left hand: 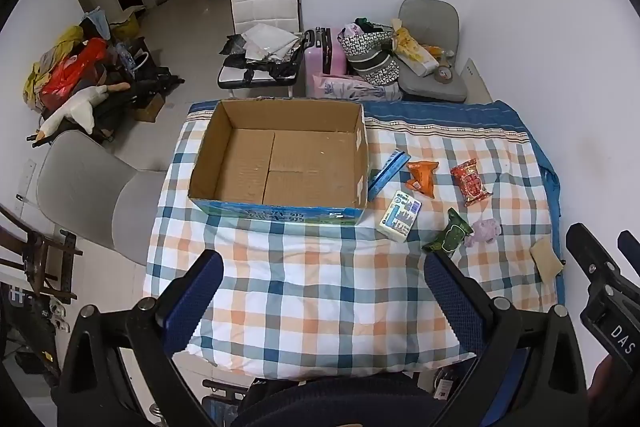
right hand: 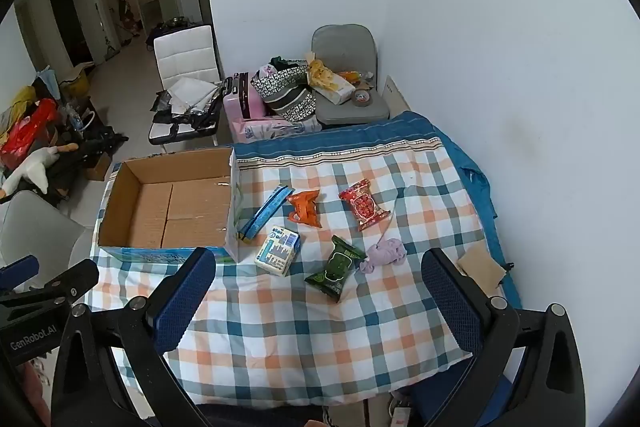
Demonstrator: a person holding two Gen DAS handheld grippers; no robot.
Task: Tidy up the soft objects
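Note:
An empty cardboard box (left hand: 280, 163) (right hand: 168, 211) sits at the left of the checked tablecloth (left hand: 312, 291) (right hand: 304, 331). Right of it lie a blue pouch (left hand: 390, 174) (right hand: 266, 213), an orange packet (left hand: 423, 177) (right hand: 305, 209), a red packet (left hand: 471, 182) (right hand: 364, 205), a white tissue pack (left hand: 401, 221) (right hand: 278, 250), a green packet (left hand: 448, 237) (right hand: 336, 269), a lilac cloth (left hand: 484, 231) (right hand: 384, 254) and a tan sponge (left hand: 546, 259) (right hand: 482, 265). My left gripper (left hand: 324, 283) is open and empty over the near cloth. My right gripper (right hand: 316, 283) is open and empty, close to the green packet.
A grey chair (left hand: 88, 195) stands left of the table. Beyond the far edge are a white chair (left hand: 266, 7), a pink suitcase (left hand: 324, 53), bags and a grey chair (left hand: 432, 47). A white wall (right hand: 520, 67) borders the right side. Clutter (left hand: 76, 75) lies on the floor at left.

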